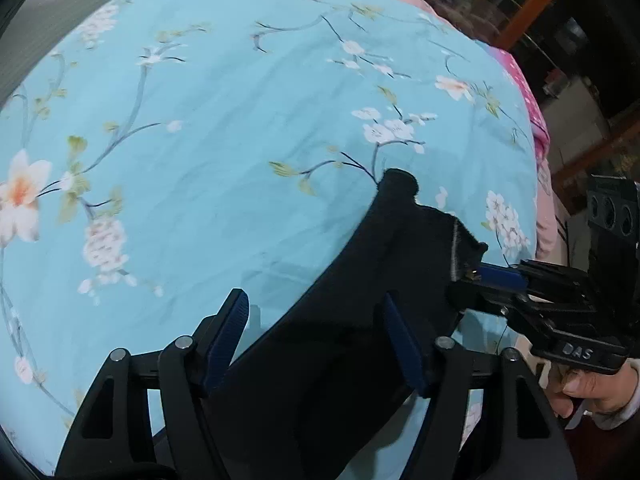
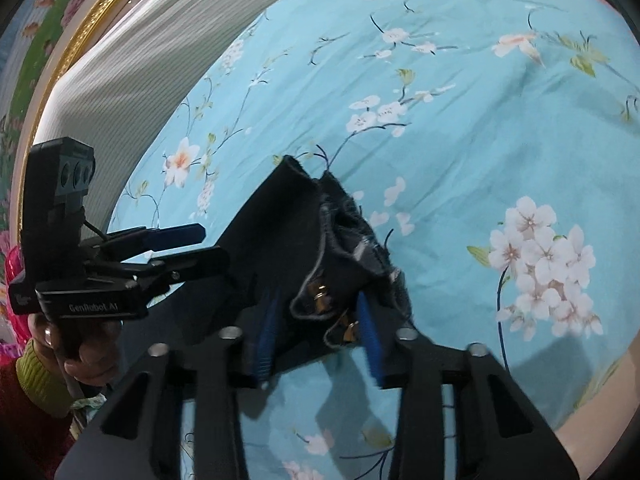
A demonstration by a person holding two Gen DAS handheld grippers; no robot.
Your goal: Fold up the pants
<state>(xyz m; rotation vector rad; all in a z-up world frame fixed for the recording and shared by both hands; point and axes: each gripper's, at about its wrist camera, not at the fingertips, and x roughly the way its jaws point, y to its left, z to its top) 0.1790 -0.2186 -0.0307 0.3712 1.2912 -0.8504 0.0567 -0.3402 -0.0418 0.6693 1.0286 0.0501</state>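
Dark navy pants hang bunched above a light blue floral bedsheet. In the left wrist view my left gripper stands wide open, with the pants fabric passing between its blue pads. My right gripper comes in from the right and is shut on the pants' edge. In the right wrist view my right gripper holds the waistband end of the pants, where metal clasps show. My left gripper shows there at the left, open, beside the fabric.
A grey ribbed headboard with a gold frame borders the bed at the left. A pink quilt lies along the bed's far right edge. A wooden cabinet stands beyond it.
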